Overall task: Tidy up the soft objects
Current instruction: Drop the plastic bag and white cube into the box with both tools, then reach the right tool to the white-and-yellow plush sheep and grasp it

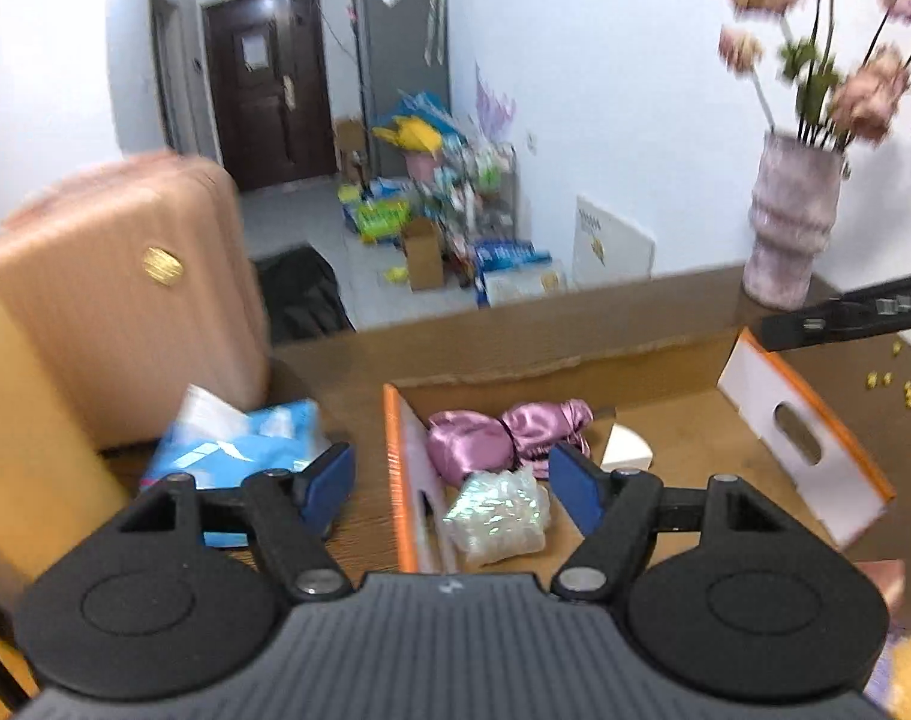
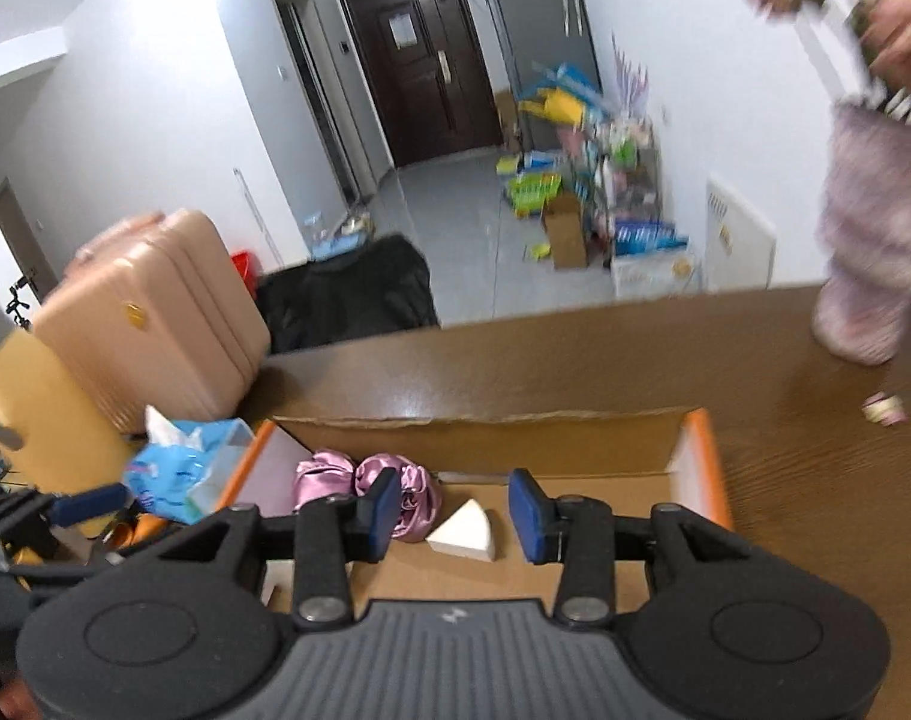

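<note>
An open cardboard box (image 1: 665, 426) with orange-edged flaps lies on the brown table. Inside are a pink satin cloth (image 1: 503, 435), a shiny iridescent bag (image 1: 497, 513) and a white wedge sponge (image 1: 626, 450). My left gripper (image 1: 452, 489) is open and empty, above the box's left flap (image 1: 395, 480), just over the bag. My right gripper (image 2: 449, 513) is open and empty above the box (image 2: 575, 444), with the white wedge (image 2: 464, 531) between its fingers' line and the pink cloth (image 2: 359, 480) at its left finger. A blue tissue pack (image 1: 239, 450) lies left of the box.
A pink suitcase (image 1: 125, 300) stands left of the table. A pink vase with flowers (image 1: 788, 222) stands at the table's far right. Small yellow bits (image 1: 905, 390) lie near it. The right gripper's black body (image 1: 845, 309) reaches in from the right. Clutter lines the far hallway wall.
</note>
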Tool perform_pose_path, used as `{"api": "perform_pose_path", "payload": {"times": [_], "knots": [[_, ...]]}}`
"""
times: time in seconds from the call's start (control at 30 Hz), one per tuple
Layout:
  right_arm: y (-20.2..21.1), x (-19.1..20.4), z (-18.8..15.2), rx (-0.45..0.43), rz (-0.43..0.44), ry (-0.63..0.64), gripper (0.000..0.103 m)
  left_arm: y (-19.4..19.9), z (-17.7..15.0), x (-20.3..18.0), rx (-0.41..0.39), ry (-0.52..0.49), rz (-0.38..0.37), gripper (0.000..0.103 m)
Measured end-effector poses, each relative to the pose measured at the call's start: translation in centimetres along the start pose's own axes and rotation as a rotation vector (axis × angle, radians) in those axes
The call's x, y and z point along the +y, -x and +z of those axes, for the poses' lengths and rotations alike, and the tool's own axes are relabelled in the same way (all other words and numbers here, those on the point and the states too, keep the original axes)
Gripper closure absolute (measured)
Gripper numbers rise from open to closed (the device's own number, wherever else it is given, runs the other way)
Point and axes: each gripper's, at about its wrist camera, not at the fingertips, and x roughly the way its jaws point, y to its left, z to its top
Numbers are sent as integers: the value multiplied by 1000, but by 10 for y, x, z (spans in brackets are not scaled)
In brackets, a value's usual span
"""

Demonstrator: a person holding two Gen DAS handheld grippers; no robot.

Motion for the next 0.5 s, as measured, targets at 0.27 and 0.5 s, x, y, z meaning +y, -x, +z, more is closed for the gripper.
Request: {"api": "perform_pose_path", "payload": {"times": [0.27,0.5], "knots": [[135,-27,-20,-162,-81,35,49,112,0,1,-129,5,57,23],[188,-30,-70,-228,-42,55,49,166,-25,-26,-186,-2,32,19]]}}
